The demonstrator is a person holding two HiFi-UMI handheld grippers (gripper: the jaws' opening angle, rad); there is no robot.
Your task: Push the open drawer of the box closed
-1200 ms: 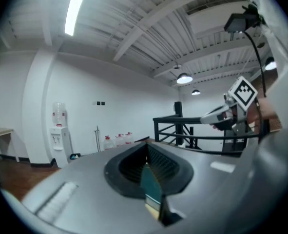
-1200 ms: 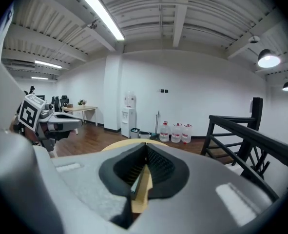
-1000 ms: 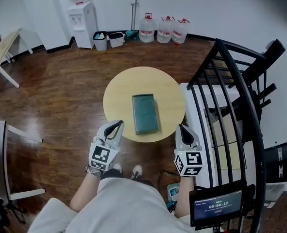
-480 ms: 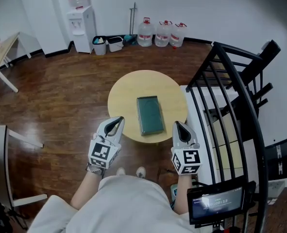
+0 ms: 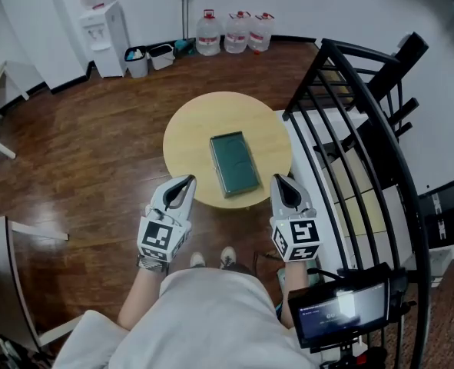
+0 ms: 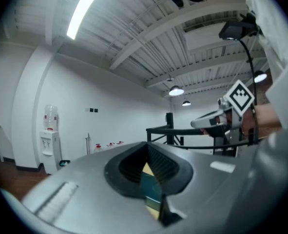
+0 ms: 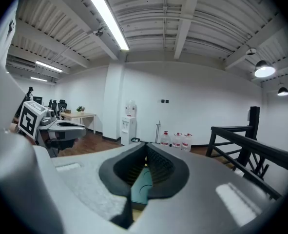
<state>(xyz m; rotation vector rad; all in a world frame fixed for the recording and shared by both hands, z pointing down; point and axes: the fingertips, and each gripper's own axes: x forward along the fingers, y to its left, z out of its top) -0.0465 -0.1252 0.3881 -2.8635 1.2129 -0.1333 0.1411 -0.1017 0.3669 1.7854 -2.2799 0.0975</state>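
Note:
A flat dark green box point(image 5: 235, 164) lies in the middle of a round pale wooden table point(image 5: 184, 141); from above I cannot make out its drawer. My left gripper point(image 5: 187, 181) is shut and empty, just off the table's near left rim. Shut and empty too, my right gripper point(image 5: 279, 179) hangs at the near right rim. In the left gripper view the green box point(image 6: 151, 191) shows through the slit under the shut jaws of the left gripper point(image 6: 147, 147). The right gripper view shows the box point(image 7: 141, 186) below the right gripper point(image 7: 145, 158) in the same way.
A black stair railing point(image 5: 349, 129) runs close along the table's right side. Water bottles point(image 5: 234, 31), a water dispenser point(image 5: 96, 25) and bins point(image 5: 146, 58) line the far wall. A small screen point(image 5: 338, 310) hangs near my right hip. Dark wooden floor surrounds the table.
The head view has swung, so the table sits a little differently in frame. Both grippers stay shut at the table's near edge, the right one slightly nearer the rim.

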